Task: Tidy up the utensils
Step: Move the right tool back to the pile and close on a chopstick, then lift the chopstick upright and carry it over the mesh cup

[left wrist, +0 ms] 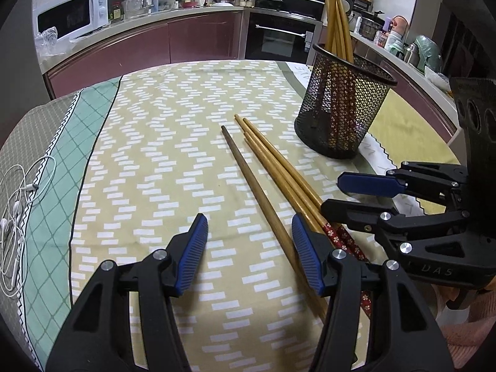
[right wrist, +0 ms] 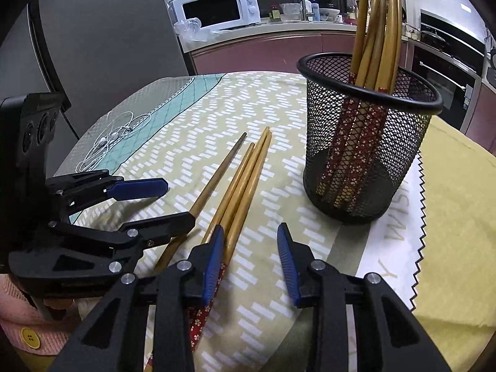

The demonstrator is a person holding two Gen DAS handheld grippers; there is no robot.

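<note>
Both grippers open, nothing held. Left gripper [left wrist: 249, 254] with blue ribbed pads hovers low over the worktop, jaws wide apart; its right pad sits just over the dark-tipped single wooden chopstick [left wrist: 248, 173], which runs diagonally under that finger. Right gripper [right wrist: 251, 263] also spread wide, empty; its left blue pad is right beside or over the bundle of three light bamboo chopsticks with red floral-patterned handles [right wrist: 245, 183], contact cannot be confirmed. In the left wrist view the right gripper [left wrist: 350, 197] comes in from the right edge, jaws parted, lower finger across the bundle near the red handles. In the right wrist view the left gripper [right wrist: 173, 200] comes in from the left, open, lower finger above the single chopstick [right wrist: 217, 173]. Loose chopsticks lie side by side on the yellow-beige tablecloth with white dash pattern [left wrist: 155, 155], tips pointing away from the cameras, bundle [left wrist: 279, 167] between the single chopstick and the black round wire-mesh holder [left wrist: 341, 108]. Holder [right wrist: 365, 142] stands upright on the cloth, near the loose ones but apart, with several matching bamboo chopsticks [right wrist: 376, 31] standing in it, red handles down, tips up and leaning. White wired earphones [left wrist: 15, 204] lie tangled on the far left of the cloth, well apart. White microwave [right wrist: 220, 7] sits on the background kitchen counter.
</note>
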